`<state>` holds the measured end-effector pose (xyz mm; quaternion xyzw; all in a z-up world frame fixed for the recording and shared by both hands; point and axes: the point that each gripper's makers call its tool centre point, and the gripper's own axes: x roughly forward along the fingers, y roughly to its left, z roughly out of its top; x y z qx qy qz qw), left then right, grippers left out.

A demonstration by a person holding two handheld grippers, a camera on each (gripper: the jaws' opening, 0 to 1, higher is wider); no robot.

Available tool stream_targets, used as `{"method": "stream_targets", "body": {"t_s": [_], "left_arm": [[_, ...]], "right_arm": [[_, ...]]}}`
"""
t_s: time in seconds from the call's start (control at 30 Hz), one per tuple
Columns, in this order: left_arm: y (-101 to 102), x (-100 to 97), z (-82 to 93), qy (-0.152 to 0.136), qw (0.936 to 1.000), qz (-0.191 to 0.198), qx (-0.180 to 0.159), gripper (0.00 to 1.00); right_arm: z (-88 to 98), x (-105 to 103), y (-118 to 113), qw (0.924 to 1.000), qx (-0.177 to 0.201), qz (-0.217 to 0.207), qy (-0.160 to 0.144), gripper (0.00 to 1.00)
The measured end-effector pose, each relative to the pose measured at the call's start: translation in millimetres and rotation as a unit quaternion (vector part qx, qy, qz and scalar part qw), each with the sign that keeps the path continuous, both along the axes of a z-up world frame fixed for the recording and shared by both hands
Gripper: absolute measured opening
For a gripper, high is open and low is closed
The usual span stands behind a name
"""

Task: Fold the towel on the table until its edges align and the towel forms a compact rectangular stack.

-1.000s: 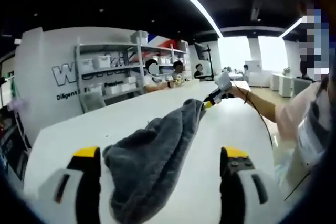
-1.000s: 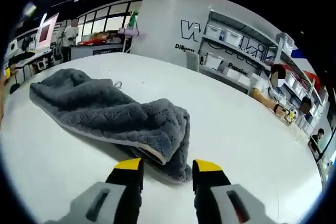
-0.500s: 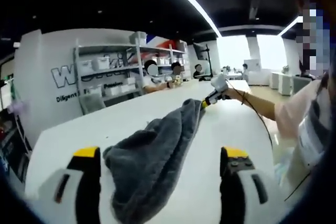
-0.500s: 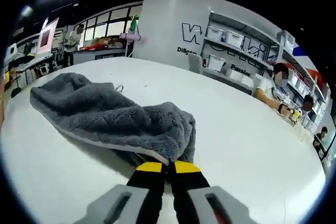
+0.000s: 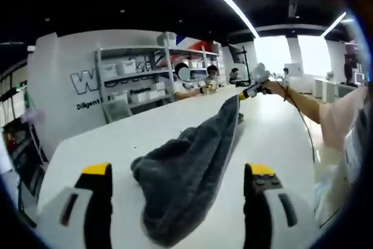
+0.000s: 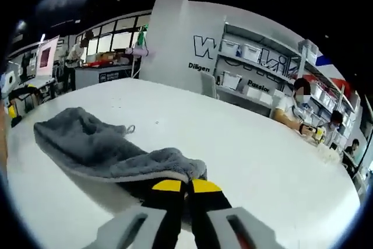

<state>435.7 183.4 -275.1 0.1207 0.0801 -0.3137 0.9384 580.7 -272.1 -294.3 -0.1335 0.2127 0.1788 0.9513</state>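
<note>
Here the right gripper (image 6: 186, 186) pinches the grey towel's (image 6: 105, 155) end; left gripper (image 5: 178, 170) jaws apart

Towel (image 6: 111, 158) lies on table (image 6: 245, 155), shelves (image 6: 262, 74) behind.

Towel end at right tongs (image 6: 180, 186): the grey towel (image 6: 111, 158) covers the yellow tips partly, so the exact edge that is pinched cannot be told.
Towel underside: hidden against the bench (image 6: 245, 144) in the right gripper view; the layers of the fold cannot be counted.
Towel far end: in the left gripper view the towel (image 5: 186, 179) becomes narrow toward the other tongs (image 5: 252, 90), too small to see the grip.
Left tongs (image 5: 178, 170): their bodies are cut off by the bottom edge.
Wall lettering (image 6: 207, 48): partly hidden by shelves (image 6: 256, 68), not readable in full.
Person's arm (image 5: 317, 112): cut off at the right edge.
</note>
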Motion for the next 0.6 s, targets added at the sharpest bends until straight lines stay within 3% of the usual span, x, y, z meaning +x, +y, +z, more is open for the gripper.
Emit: {"method": "stream_targets", "body": {"t_s": [0.47, 0.6], "left_arm": [[3, -0.8, 1.3, 0.002, 0.9999, -0.005, -0.012, 0.99], [3, -0.9, 0.6, 0.003, 0.9999, -0.006, -0.013, 0.99]], "right_arm": [[64.8, -3, 10, 0.9963, -0.079, 0.016, -0.031, 0.03], [80.3, -19, 22, 0.991, -0.123, 0.047, -0.026, 0.03]]}}
